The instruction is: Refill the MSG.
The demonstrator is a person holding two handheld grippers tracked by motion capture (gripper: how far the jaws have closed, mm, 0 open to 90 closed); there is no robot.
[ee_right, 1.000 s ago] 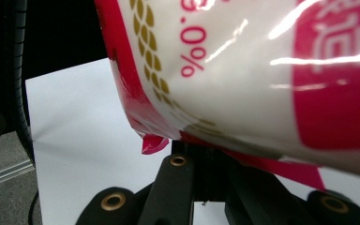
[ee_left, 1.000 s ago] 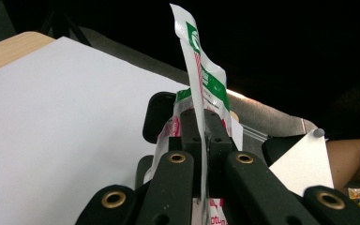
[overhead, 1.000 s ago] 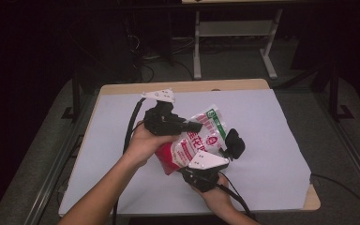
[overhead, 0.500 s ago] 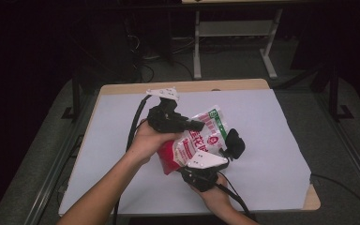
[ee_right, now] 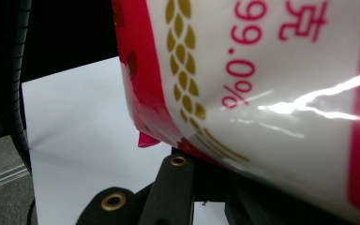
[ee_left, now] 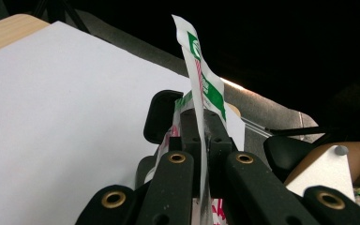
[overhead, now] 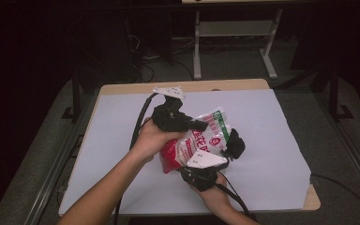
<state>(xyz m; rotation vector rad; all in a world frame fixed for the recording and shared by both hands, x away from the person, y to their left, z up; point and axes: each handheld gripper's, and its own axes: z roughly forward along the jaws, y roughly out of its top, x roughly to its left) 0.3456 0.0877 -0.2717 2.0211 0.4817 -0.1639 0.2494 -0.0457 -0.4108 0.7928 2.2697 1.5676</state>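
A sealed red, white and green bag [overhead: 202, 139] is held up above the white table [overhead: 272, 140] between both grippers. My left gripper [overhead: 200, 125] comes in from the left and is shut on the bag's flat top seam [ee_left: 200, 89], which stands upright between its jaws. My right gripper [overhead: 234, 143] reaches up from below at the bag's right edge. In the right gripper view the bag's glossy body [ee_right: 272, 93] lies over the jaws and hides their tips, which stand close together. In the left gripper view, the right gripper's black fingers [ee_left: 161, 115] press against the bag.
A wooden rim [overhead: 192, 86] borders the table's far side. Cables [overhead: 138, 124] trail from the grippers over the left half of the table. A metal frame [overhead: 234, 28] stands on the dark floor beyond.
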